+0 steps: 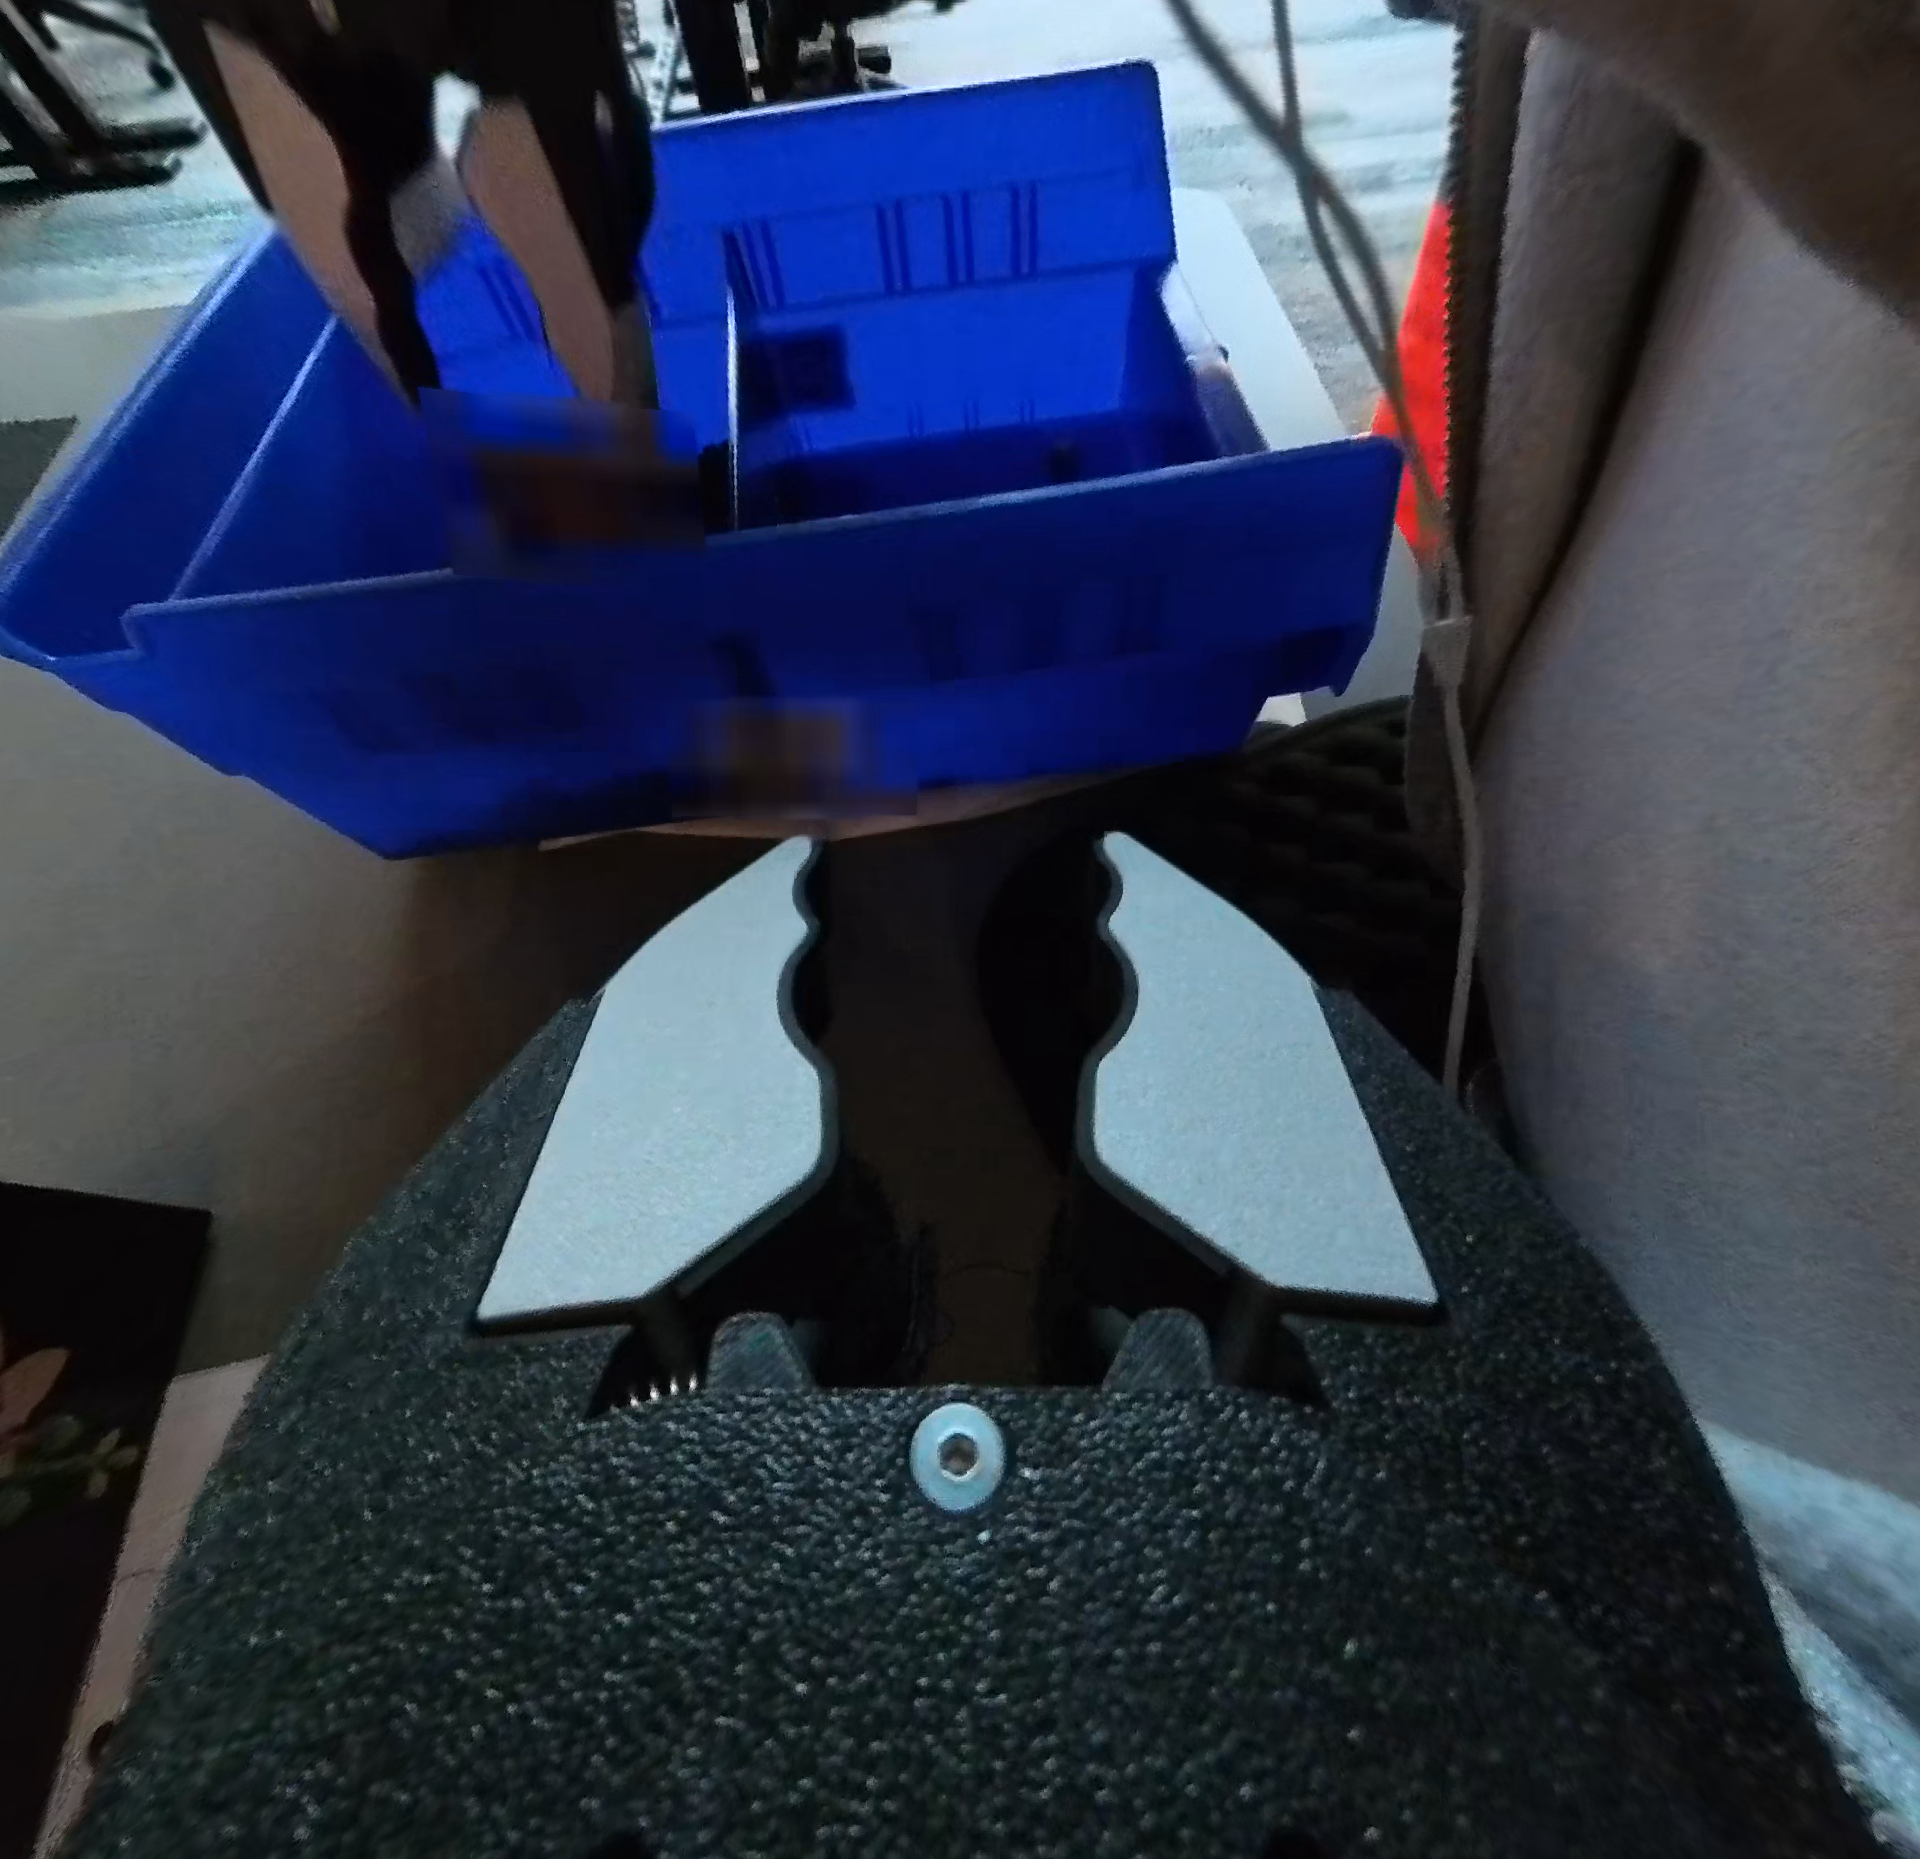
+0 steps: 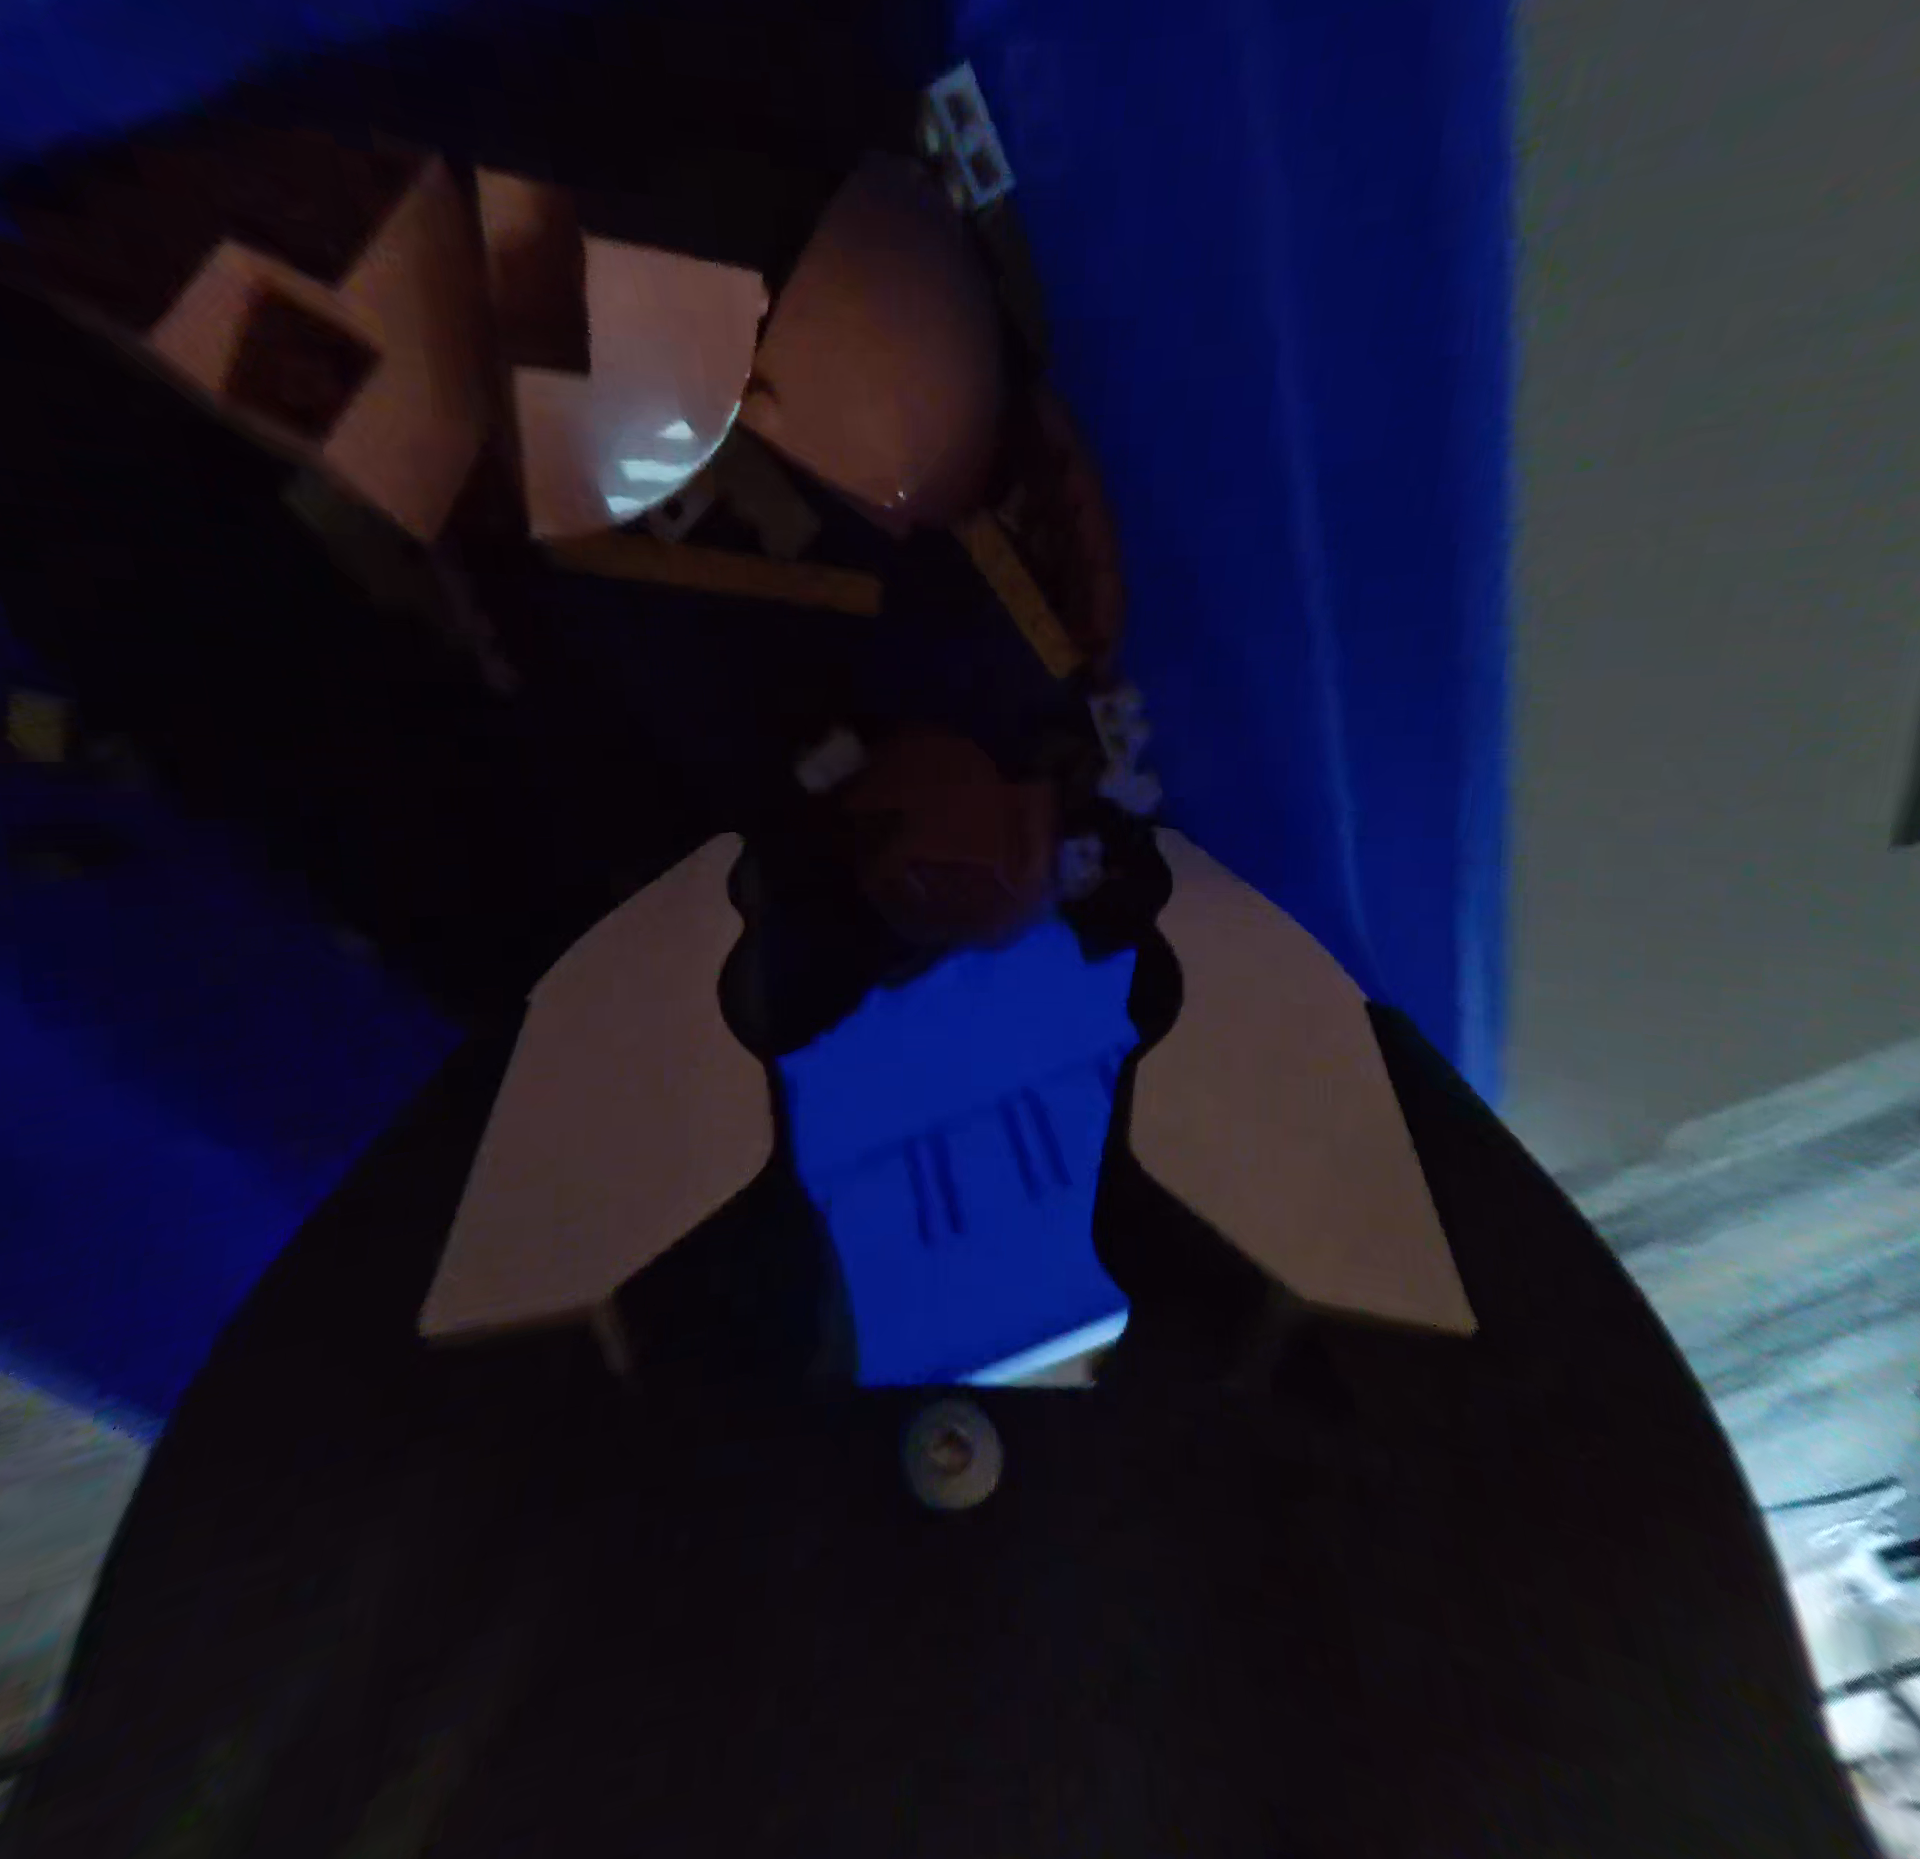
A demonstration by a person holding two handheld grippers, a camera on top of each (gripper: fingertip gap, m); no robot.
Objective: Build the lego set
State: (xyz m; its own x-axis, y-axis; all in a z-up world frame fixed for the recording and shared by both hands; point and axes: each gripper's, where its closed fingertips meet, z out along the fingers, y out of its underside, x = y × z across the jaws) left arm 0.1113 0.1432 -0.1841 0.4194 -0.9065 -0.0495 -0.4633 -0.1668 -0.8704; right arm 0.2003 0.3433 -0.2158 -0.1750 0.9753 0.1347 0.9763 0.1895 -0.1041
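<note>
A blue plastic bin (image 1: 727,614) with a divider stands on a white surface (image 1: 1247,251). My left gripper (image 1: 956,853) is just below the bin's front wall. Its fingers stand apart with a dark brown shape (image 1: 894,978) between them; I cannot tell whether the pads press on it. My right gripper (image 1: 520,396) reaches down into the bin's left compartment with its fingers apart. In the right wrist view, my right gripper (image 2: 951,853) hovers open over a dark board (image 2: 675,666) bearing copper-coloured parts. A brown round part (image 2: 935,843) lies between the fingertips, with the blue bin floor (image 2: 956,1134) below.
A person's grey garment (image 1: 1662,770) fills the right side, with cables (image 1: 1299,147) and an orange thing (image 1: 1423,355) beside it. A black woven thing (image 1: 1330,801) lies under the bin's right corner. Chair legs (image 1: 62,95) stand far left. The bin wall (image 2: 1247,459) rises close to the right.
</note>
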